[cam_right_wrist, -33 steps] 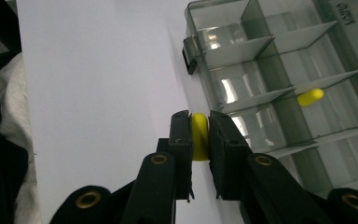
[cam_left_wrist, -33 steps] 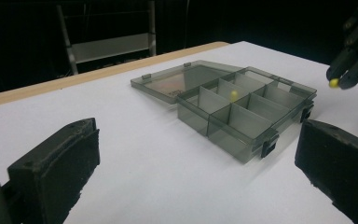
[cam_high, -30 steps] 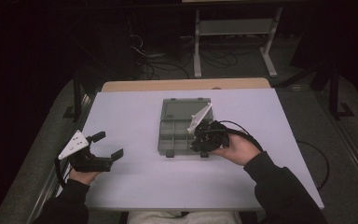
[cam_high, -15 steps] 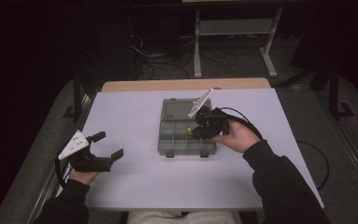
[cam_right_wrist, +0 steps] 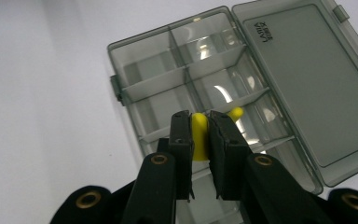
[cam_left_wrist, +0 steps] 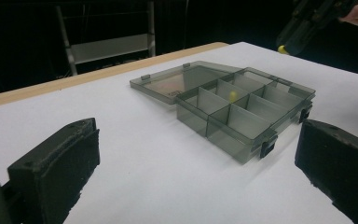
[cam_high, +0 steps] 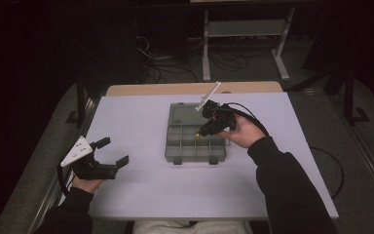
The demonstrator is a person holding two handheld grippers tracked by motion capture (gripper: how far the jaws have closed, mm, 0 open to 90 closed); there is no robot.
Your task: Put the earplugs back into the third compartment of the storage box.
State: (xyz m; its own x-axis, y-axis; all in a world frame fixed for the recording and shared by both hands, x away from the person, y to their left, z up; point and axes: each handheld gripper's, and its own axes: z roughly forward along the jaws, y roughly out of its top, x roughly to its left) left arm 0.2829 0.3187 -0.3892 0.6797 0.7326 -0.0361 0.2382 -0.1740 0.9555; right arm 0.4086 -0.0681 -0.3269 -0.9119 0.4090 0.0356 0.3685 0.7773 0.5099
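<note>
The right claw [cam_right_wrist: 199,135] is clamped on a small yellow piece [cam_right_wrist: 199,136] above the open compartment box [cam_high: 175,146] on the tabletop [cam_high: 136,190], where a second yellow piece [cam_right_wrist: 236,113] already lies. If released off-centre, the piece could strike a divider and bounce out (it looks light, though the dim view makes that uncertain). The left claw [cam_high: 111,152] rests wide open and empty, well apart.
</note>
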